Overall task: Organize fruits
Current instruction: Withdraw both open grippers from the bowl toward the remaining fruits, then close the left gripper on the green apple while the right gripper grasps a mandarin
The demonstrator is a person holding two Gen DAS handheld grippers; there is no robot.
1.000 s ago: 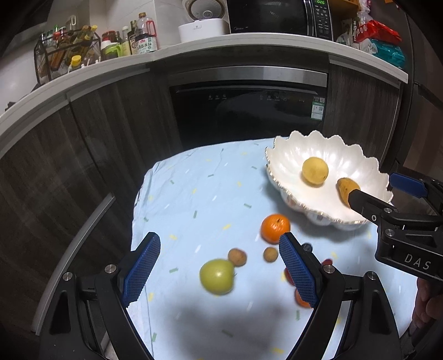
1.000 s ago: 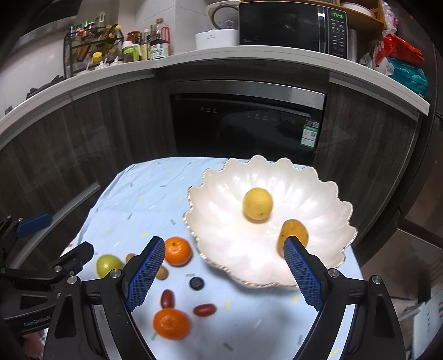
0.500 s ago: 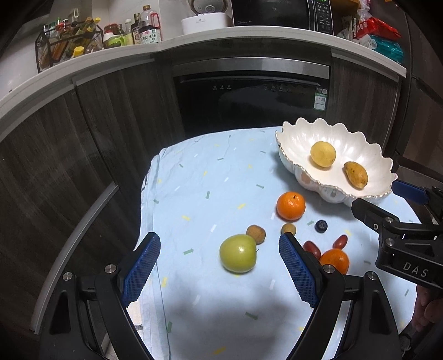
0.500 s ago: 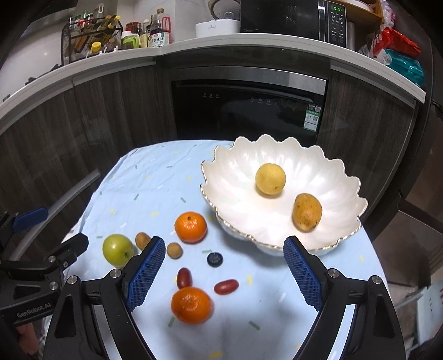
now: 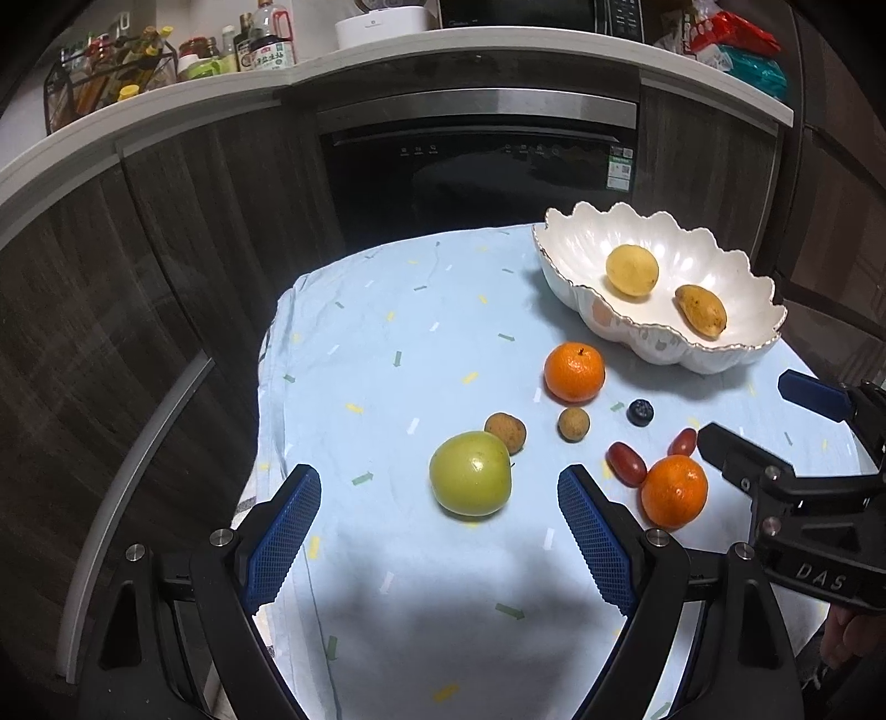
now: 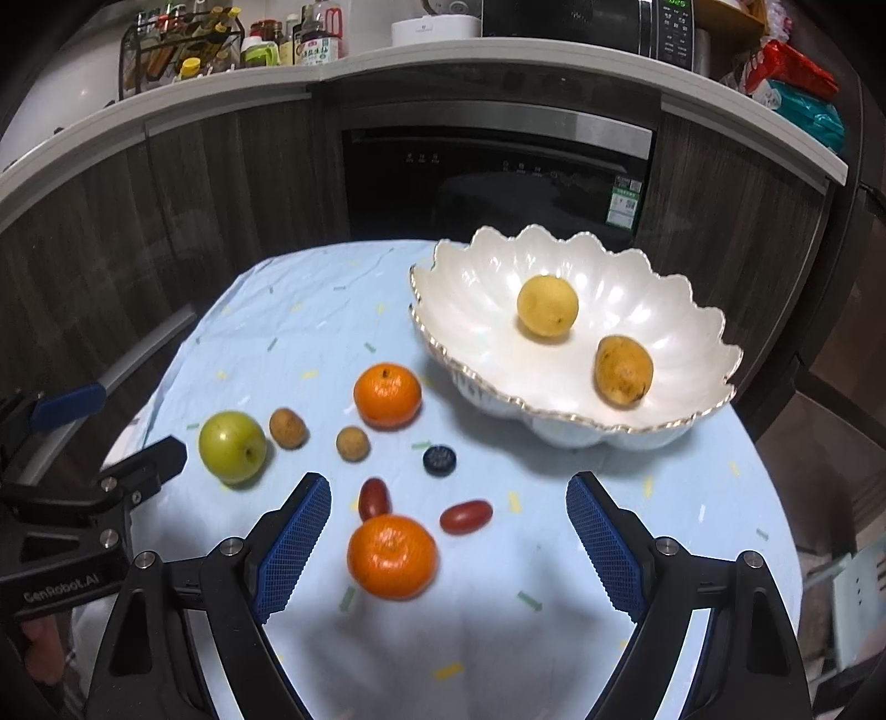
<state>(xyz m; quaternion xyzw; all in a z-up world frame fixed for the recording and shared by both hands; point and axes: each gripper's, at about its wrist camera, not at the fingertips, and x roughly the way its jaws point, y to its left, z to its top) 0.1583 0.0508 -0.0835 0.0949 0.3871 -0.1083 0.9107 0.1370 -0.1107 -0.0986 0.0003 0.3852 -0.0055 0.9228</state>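
Note:
A white scalloped bowl point(image 6: 482, 310) point(image 5: 576, 249) stands at the back right of the table, holding a round yellow fruit point(image 6: 547, 306) and a brownish-yellow one point(image 6: 623, 370). Loose on the light-blue cloth lie a green apple point(image 5: 469, 473) point(image 6: 232, 447), two oranges point(image 6: 387, 395) point(image 6: 392, 555), two small brown fruits point(image 6: 288, 427) point(image 6: 353, 443), a blueberry point(image 6: 439, 459) and two small red fruits point(image 6: 375, 497) point(image 6: 465, 515). My left gripper point(image 5: 440, 518) hangs open above the cloth with the apple just ahead between its fingers. My right gripper point(image 6: 448, 526) is open above the near orange.
Dark wood cabinets and a built-in black oven point(image 6: 493, 183) stand behind the table. The counter above carries a bottle rack point(image 6: 177, 47), a microwave point(image 6: 581, 22) and snack bags point(image 6: 797, 83). The cloth's left edge point(image 5: 266, 365) drops off toward the cabinets.
Both grippers have come down and pulled back from the bowl. The loose fruits now lie higher and clearer in both views, and the right gripper sits lower in the left wrist view.

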